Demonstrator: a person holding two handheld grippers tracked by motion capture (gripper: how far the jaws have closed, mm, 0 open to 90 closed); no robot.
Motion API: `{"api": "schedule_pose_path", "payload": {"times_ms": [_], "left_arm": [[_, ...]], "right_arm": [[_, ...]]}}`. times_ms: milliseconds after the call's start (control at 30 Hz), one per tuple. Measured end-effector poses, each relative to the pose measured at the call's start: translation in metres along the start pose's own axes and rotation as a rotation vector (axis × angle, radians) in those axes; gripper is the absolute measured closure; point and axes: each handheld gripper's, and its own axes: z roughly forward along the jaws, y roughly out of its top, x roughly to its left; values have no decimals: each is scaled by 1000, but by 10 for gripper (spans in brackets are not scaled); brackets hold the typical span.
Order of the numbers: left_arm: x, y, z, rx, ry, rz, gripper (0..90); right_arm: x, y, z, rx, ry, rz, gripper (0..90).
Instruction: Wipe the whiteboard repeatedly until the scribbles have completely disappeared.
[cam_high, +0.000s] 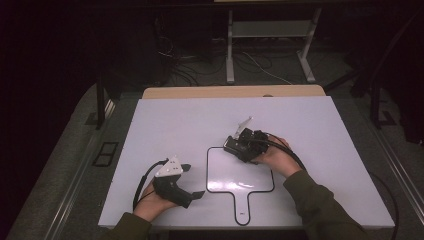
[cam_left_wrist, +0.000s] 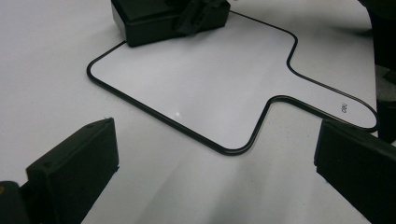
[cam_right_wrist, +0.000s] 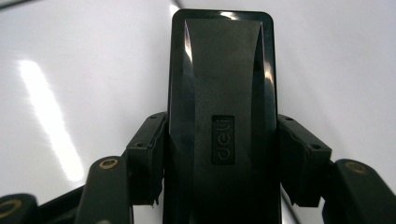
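Gripping the eraser by its long sides

Clamped across the black eraser (cam_right_wrist: 222, 116), the right claw (cam_right_wrist: 222, 154) has a pad on each long flank, near the block's rear half. It sits at the upper left corner of the small handled whiteboard (cam_high: 240, 172), centre of the high view. I judge the eraser light and rigid — a hard plastic shell, glossy, so likely a bit slick under the pads; a hold across the narrow width, as here, looks the sound one. Its underside cannot be seen. The whiteboard seems thin, stiff and apt to slide on the smooth white bench (cam_high: 165, 120). The left claw (cam_high: 194, 181) — lower left — stands apart, holding nothing.
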Motion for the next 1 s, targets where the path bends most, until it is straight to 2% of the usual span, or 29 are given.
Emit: {"api": "schedule_pose_path", "payload": {"times_ms": [133,267,367,667,733,1000], "left_arm": [[1,0,0,4,1,3,0],[0,0,0,4,0,3,0],[0,0,0,3,0,1,0],[-1,0,2,5,-4,1,0],[-1,0,2,5,-3,0,0],[0,0,1,6,-5,5,0]], "right_arm": [[-14,-6,0,-3,-8,39,388],[-17,-9,0,-5,-16,48,388],[-12,-7,-2,7,-36,38,388],[9,-2,-4,4,19,-19,388],[11,0,-3,2,18,-27,388],[-13,8,5,24,-29,18,388]]}}
